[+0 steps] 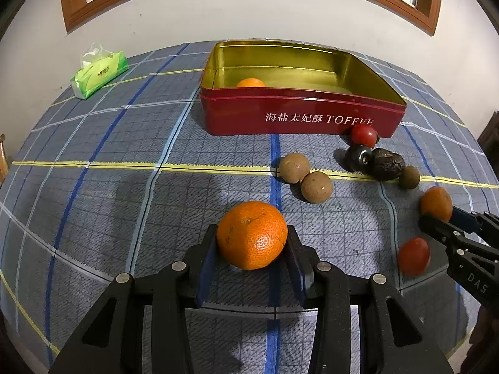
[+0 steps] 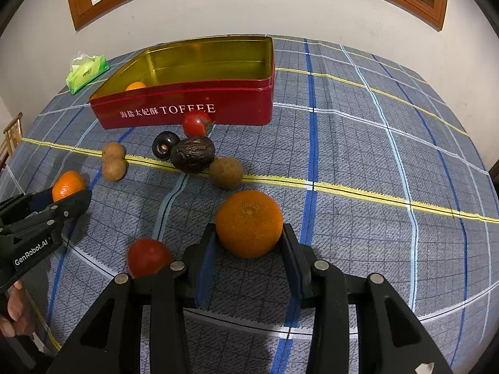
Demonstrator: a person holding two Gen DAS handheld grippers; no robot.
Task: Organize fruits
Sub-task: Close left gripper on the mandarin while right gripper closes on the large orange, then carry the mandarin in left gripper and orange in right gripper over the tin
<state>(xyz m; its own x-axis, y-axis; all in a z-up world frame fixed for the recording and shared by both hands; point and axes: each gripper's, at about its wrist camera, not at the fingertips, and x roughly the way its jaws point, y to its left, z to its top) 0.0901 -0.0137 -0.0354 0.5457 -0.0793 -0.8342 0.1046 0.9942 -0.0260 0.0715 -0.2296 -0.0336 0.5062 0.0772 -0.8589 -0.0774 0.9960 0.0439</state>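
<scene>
Tongs first: left gripper point(image 1: 252, 237) clamped narrow on dimpled mandarin point(image 1: 252, 234), blue pads pressed to both flanks, low over checked tablecloth point(image 1: 124, 187); resting or lifted, hard to tell. Right gripper point(image 2: 249, 233) likewise closed narrow on smoother orange point(image 2: 249, 222), pads touching each side. Just beside its left finger, loose red tomato point(image 2: 148, 257). Farther out, pair of touching longans point(image 1: 294, 167), then a cluster: dark round fruit point(image 2: 165, 145) against wrinkled dark fruit point(image 2: 192, 154), third longan point(image 2: 225, 173) touching the wrinkled one, stemmed tomato point(image 2: 196, 123) close to the wall of red toffee tin point(image 1: 299, 118). Inside the gold-lined tin, one small orange point(image 1: 250, 82) near the front wall. Beyond, green tissue pack point(image 1: 99, 74) at the far left of the table. Only in the right wrist view: fingertips of a hand point(image 2: 14, 311) by the left tool's handle, the third longan in full, and a wide stretch of cloth right of the tin. Only in the left wrist view: that longan half hidden behind the wrinkled fruit.
</scene>
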